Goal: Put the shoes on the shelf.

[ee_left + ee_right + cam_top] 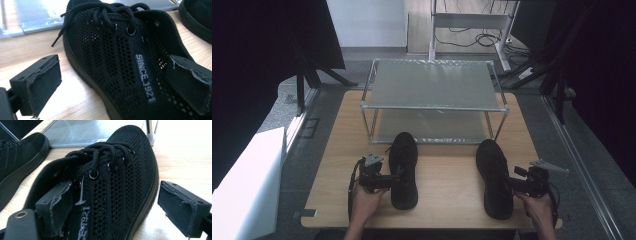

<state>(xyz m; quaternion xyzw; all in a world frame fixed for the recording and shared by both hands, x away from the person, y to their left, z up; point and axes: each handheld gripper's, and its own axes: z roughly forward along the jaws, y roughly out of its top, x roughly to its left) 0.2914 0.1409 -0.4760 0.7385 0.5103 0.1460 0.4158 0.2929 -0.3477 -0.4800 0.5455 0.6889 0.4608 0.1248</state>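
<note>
Two black mesh lace-up shoes lie on the wooden table, toes towards a rack. My left gripper is at the left shoe, open. In the left gripper view one jaw is inside the shoe's opening, the other outside over the table, clear of the side wall. My right gripper is at the right shoe, also open. In the right gripper view one jaw sits inside that shoe, and the other stands apart from its sole.
A two-shelf metal rack stands at the table's far side, just beyond the shoe toes. A white panel stands left of the table. Dark curtains flank both sides. Cables lie on the floor behind.
</note>
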